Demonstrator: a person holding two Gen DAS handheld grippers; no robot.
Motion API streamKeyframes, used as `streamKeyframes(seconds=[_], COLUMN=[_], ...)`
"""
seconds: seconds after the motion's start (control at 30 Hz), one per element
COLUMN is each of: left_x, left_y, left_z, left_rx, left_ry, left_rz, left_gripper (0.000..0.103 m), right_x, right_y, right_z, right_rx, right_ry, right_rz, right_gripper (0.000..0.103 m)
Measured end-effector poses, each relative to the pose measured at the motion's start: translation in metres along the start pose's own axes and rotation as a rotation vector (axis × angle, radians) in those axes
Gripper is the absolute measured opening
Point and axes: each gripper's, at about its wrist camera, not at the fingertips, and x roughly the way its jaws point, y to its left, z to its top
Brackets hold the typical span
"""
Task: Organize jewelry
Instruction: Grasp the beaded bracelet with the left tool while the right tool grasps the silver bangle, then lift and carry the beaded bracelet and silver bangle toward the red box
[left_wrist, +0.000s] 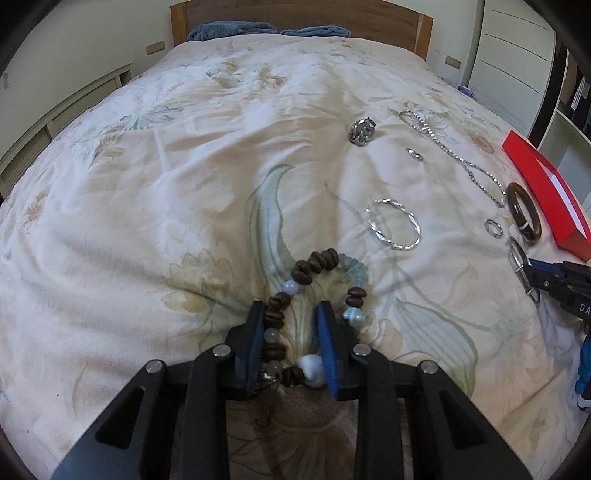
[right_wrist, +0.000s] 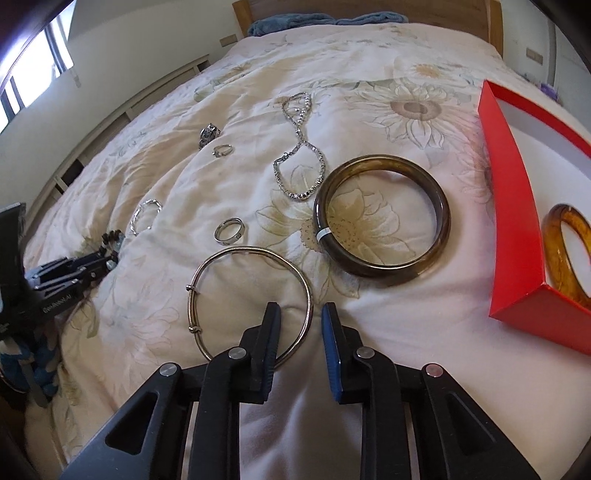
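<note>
My left gripper is open, its fingers astride the left side of a brown and pale blue bead bracelet lying on the bedspread. My right gripper is open, its fingers either side of the right arc of a thin silver bangle. A dark brown bangle lies just beyond. A red box at the right holds an amber bangle. A silver chain necklace, a plain ring, a twisted silver bangle, a small stone ring and a dark metal piece lie around.
The floral bedspread covers the whole bed, with a wooden headboard and blue towels at the far end. The right gripper shows at the right edge of the left wrist view. White drawers stand at the right.
</note>
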Motion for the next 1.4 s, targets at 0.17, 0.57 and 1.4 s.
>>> streamKeyframes(seconds=[0.17, 0.57, 1.4], left_x=[-0.005, -0.029, -0.203], left_y=[-0.002, -0.008, -0.040], left_z=[0.001, 0.009, -0.018], left_rx=[0.008, -0.010, -0.012], left_ry=[-0.004, -0.004, -0.194], left_rz=[0.011, 0.035, 0.023], left_gripper=[0.016, 0.008, 0.008], right_x=[-0.007, -0.042, -0.217], right_y=[-0.001, 0.010, 0.063], right_z=[0.001, -0.006, -0.059], right_rx=[0.021, 0.002, -0.056], right_ry=[-0.007, -0.013, -0.201], right_rz=[-0.007, -0.067, -0.149], right_gripper=[0.011, 0.005, 0.005])
